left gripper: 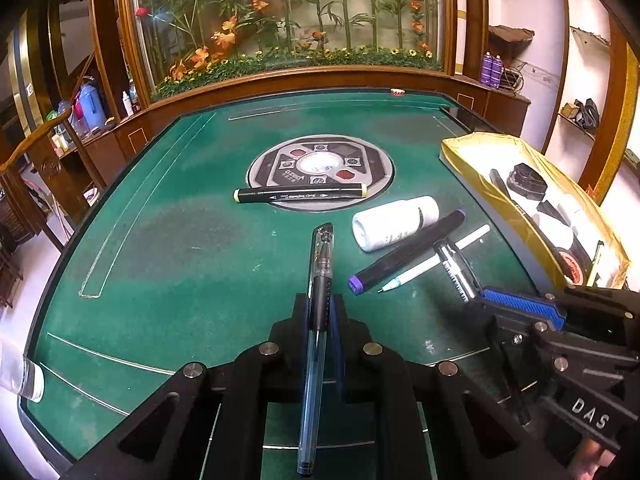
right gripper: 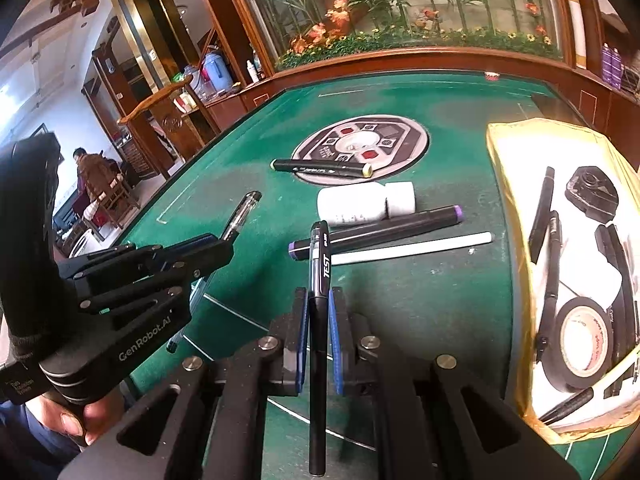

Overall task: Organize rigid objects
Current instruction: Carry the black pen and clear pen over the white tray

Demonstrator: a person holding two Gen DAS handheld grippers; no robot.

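My left gripper (left gripper: 320, 304) is shut on a clear gel pen (left gripper: 318, 280) and holds it above the green table (left gripper: 180, 248). My right gripper (right gripper: 319, 300) is shut on a black "TEST" pen (right gripper: 320, 276); it shows in the left wrist view (left gripper: 476, 294) too. On the table lie a yellow-capped black marker (left gripper: 300, 194), a white bottle (left gripper: 394, 222) on its side, a purple-capped marker (left gripper: 408, 254) and a white pen (left gripper: 434, 260). A gold-rimmed box (right gripper: 500, 168) at the right holds black pens, a tape roll (right gripper: 580, 340) and a black cap.
A round control panel (left gripper: 320, 160) is set in the table's middle. A wooden ledge with a glass plant display runs behind the table. A chair (right gripper: 160, 120) stands at the far left. A small red-and-white object (left gripper: 397, 92) lies at the far edge.
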